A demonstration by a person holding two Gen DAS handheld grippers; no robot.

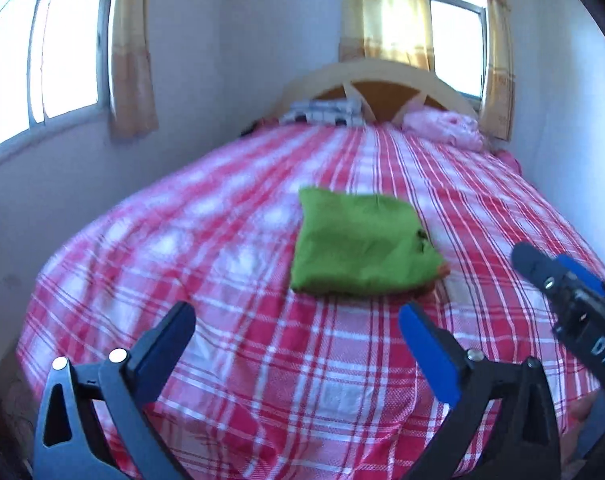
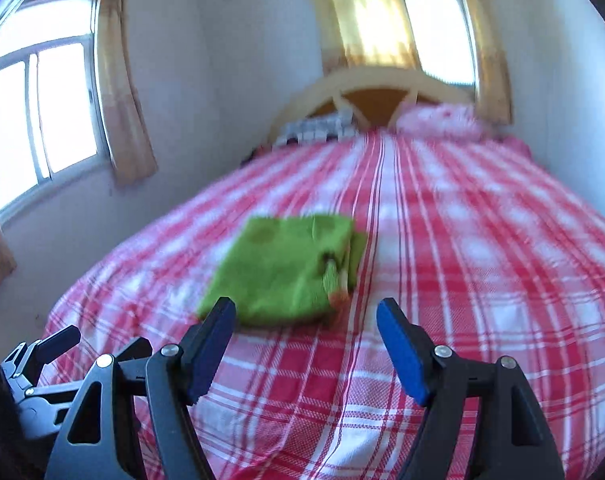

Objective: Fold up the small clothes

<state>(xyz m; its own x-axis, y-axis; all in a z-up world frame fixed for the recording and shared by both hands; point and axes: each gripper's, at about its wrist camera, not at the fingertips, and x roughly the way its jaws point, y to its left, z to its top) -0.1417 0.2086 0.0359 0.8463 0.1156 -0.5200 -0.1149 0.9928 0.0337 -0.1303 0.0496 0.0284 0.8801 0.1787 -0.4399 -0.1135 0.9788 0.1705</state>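
A green garment [image 1: 362, 242] lies folded into a flat rectangle on the red and white checked bedspread [image 1: 262, 352]. My left gripper [image 1: 296, 316] hangs above the bedspread just short of the garment's near edge, jaws wide open and empty. In the right wrist view the same garment [image 2: 280, 270] lies ahead and to the left. My right gripper [image 2: 306, 312] is open with nothing between its fingers, its left fingertip overlapping the garment's near corner in the picture. The right gripper [image 1: 542, 264] also shows at the right edge of the left wrist view.
At the bed's far end stands an arched wooden headboard [image 1: 382, 80], with a stack of folded clothes [image 1: 326, 110] and a pink bundle [image 1: 446, 124] in front of it. Walls with curtained windows [image 1: 54, 60] close in on the left and behind.
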